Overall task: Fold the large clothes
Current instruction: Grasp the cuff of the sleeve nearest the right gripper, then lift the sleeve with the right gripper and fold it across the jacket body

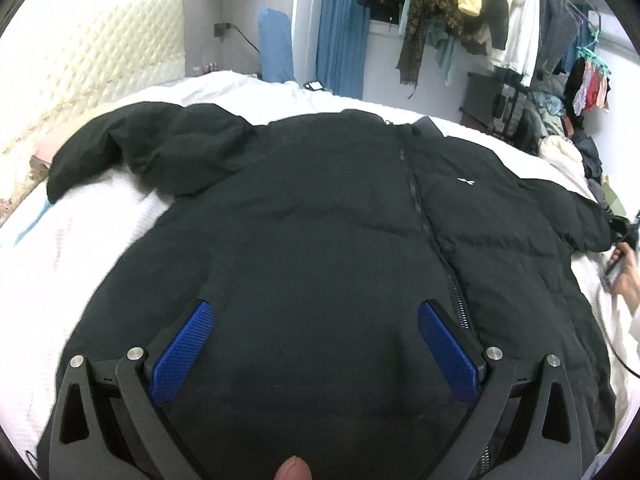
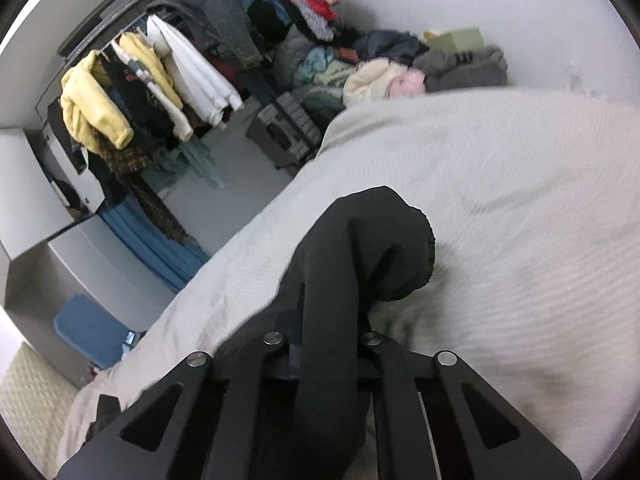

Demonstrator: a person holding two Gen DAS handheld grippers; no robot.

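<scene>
Here a black puffer jacket (image 1: 320, 208) lies spread front-up on the white bed (image 1: 80, 264), filling the middle of the left wrist view, its zipper (image 1: 416, 200) running down just right of centre and a small white logo (image 1: 466, 181) on the chest at right. One sleeve (image 1: 132, 152) reaches toward the upper left of the frame, bent over the bedding; the other runs off to the right edge, where a hand (image 1: 624, 276) shows. The left gripper (image 1: 316, 320) hovers over the lower body of the jacket with its blue pads (image 1: 182, 354) spread wide apart, nothing between them. In the right wrist view, the right gripper (image 2: 332, 304) is clamped together on the sleeve cuff (image 2: 384, 248), black fabric bunched up between the closed fingers at centre frame, over the pale bedspread (image 2: 500, 200). Beyond the bed, a rail of hanging clothes (image 2: 152, 80) fills the upper left of that view, with a heap of garments (image 2: 400, 68) along the wall at top centre. A quilted cream headboard (image 1: 92, 52) stands at the upper left of the left view.
</scene>
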